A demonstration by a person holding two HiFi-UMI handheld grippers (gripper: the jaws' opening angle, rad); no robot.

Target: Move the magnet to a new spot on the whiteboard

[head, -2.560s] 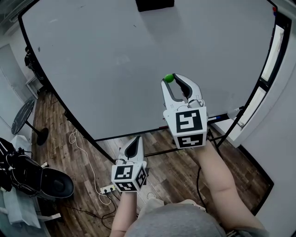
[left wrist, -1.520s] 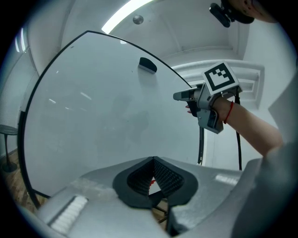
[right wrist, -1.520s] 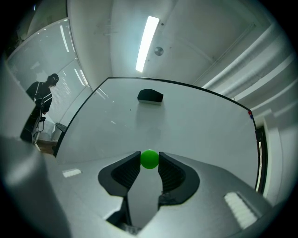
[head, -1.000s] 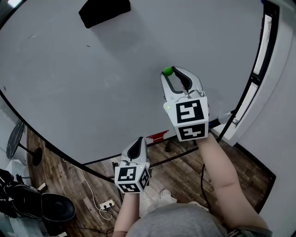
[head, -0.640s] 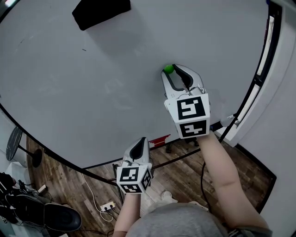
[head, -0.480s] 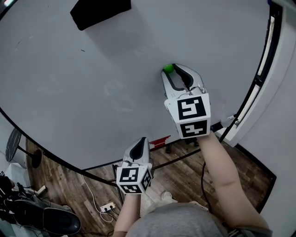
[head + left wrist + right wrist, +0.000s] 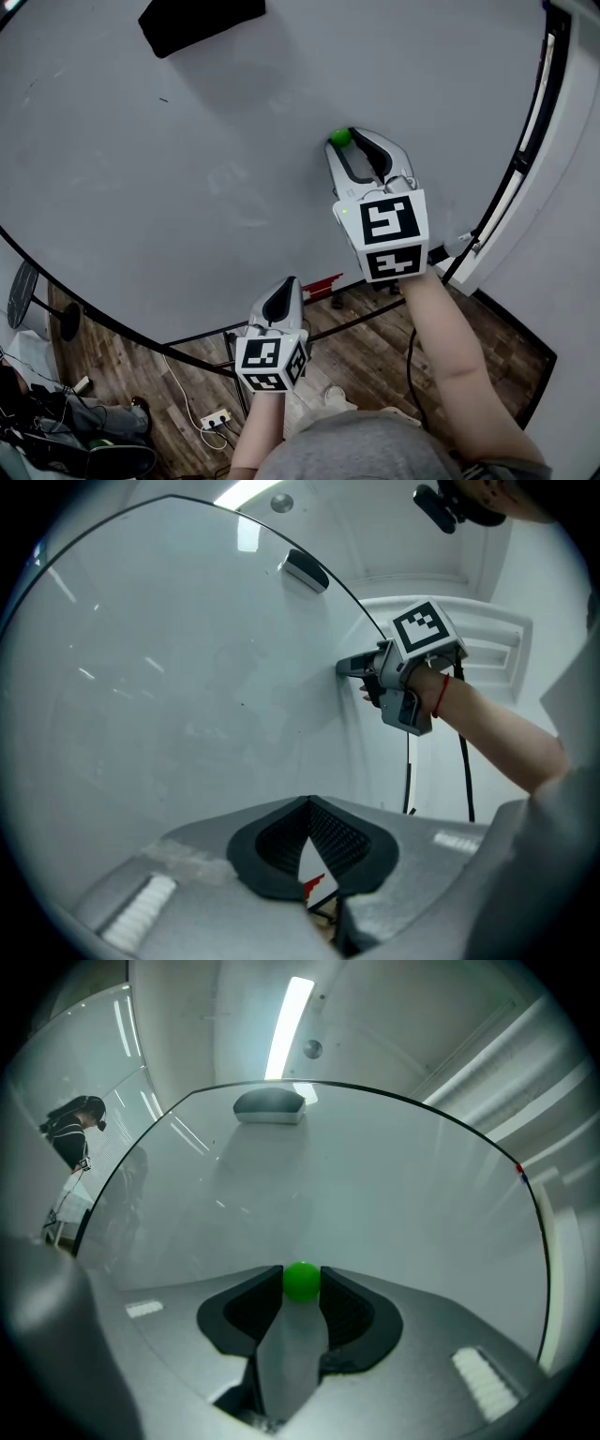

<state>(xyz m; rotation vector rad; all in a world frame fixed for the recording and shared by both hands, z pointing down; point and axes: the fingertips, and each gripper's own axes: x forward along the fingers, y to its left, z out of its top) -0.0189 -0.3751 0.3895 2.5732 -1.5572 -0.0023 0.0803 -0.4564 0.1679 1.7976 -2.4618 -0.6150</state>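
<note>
A small green ball magnet (image 7: 340,137) sits against the whiteboard (image 7: 187,187), right of its middle. My right gripper (image 7: 347,138) is shut on it, with a dark pad pressing each side of the magnet (image 7: 301,1280). The left gripper view shows that right gripper (image 7: 349,667) reaching to the board from the side. My left gripper (image 7: 281,284) hangs lower, near the board's bottom edge, its jaws (image 7: 307,801) shut with nothing between them.
A black eraser (image 7: 200,21) sticks to the board at the upper left. A red item (image 7: 322,282) lies at the board's lower edge. The black frame (image 7: 525,159) runs down the right side. Cables and a power strip (image 7: 217,415) lie on the wooden floor.
The right gripper still holds the magnet and has crept slightly up the board. The left gripper has hardly moved. The view has shifted a little.
</note>
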